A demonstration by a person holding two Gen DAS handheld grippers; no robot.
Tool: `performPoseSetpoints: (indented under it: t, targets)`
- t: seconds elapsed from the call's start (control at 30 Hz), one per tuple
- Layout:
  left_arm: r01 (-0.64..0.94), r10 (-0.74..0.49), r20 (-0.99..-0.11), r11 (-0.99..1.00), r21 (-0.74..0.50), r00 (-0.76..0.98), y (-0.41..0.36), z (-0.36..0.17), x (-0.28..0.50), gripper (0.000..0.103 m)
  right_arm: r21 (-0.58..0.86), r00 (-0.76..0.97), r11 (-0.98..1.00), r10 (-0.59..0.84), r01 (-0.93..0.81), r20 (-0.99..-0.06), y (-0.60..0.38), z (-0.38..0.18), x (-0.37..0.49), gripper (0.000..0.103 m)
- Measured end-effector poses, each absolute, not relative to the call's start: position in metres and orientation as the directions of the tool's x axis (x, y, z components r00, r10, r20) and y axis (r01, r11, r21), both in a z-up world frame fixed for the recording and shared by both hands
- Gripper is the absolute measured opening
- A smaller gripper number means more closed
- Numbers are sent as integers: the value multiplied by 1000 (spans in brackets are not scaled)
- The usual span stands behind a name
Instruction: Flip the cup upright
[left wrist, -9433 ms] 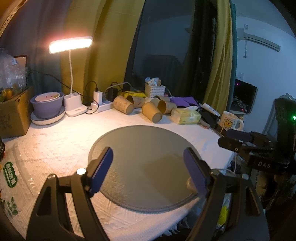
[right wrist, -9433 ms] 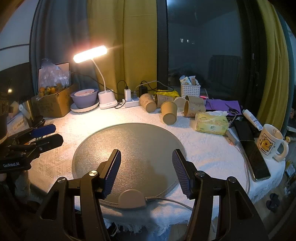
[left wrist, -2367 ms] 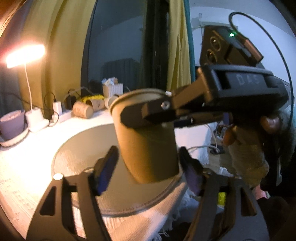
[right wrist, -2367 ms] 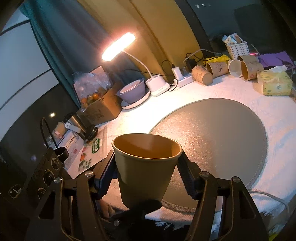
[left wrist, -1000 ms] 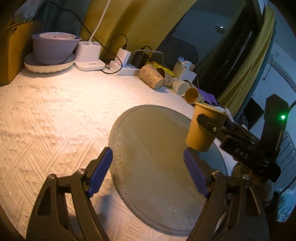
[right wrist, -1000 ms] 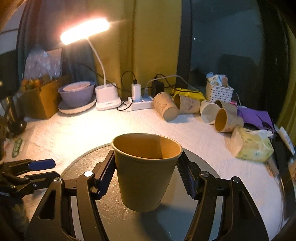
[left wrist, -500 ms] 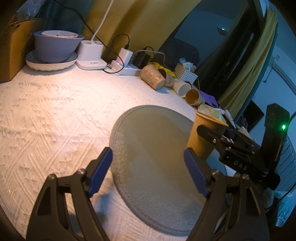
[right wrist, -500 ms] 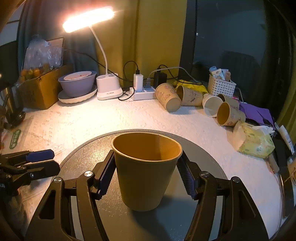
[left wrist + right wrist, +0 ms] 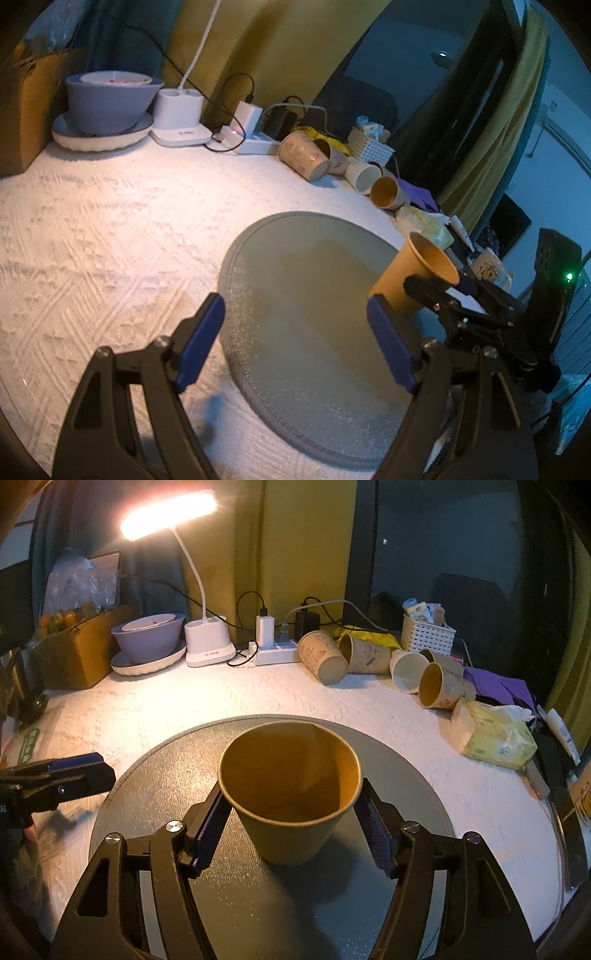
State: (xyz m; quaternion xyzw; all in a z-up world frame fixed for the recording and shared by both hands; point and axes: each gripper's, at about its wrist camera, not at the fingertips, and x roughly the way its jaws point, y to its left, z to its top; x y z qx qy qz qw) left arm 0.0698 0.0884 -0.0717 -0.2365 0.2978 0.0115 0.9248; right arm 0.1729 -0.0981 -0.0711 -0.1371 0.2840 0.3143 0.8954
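Note:
A tan paper cup [image 9: 290,794] stands mouth up on the round grey mat [image 9: 406,775], its base touching the mat. My right gripper [image 9: 291,830] is shut on the paper cup, one blue pad on each side of its wall. In the left wrist view the paper cup [image 9: 410,275] shows at the mat's [image 9: 295,295] right side with the right gripper [image 9: 461,306] behind it. My left gripper [image 9: 295,339] is open and empty, above the mat's near left edge, well left of the cup.
Several paper cups [image 9: 325,657] lie on their sides at the back of the white tablecloth [image 9: 147,709]. A desk lamp [image 9: 207,642], a power strip [image 9: 273,653], a purple bowl [image 9: 147,635], a cardboard box [image 9: 74,653], a tissue pack [image 9: 495,734] and a white basket [image 9: 426,633] stand around.
My right gripper has lowered the upright cup from above the mat until its base rests on the mat. My left gripper has stayed open and shifted only slightly.

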Motion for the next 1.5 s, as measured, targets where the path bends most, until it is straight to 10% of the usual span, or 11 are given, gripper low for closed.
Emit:
performPoseSetpoints:
  t: [1.5]
  targets:
    - [-37, -51, -474, 984, -175, 879, -23, 7, 3, 94, -18, 720, 802, 525, -597, -454, -203, -12, 76, 71]
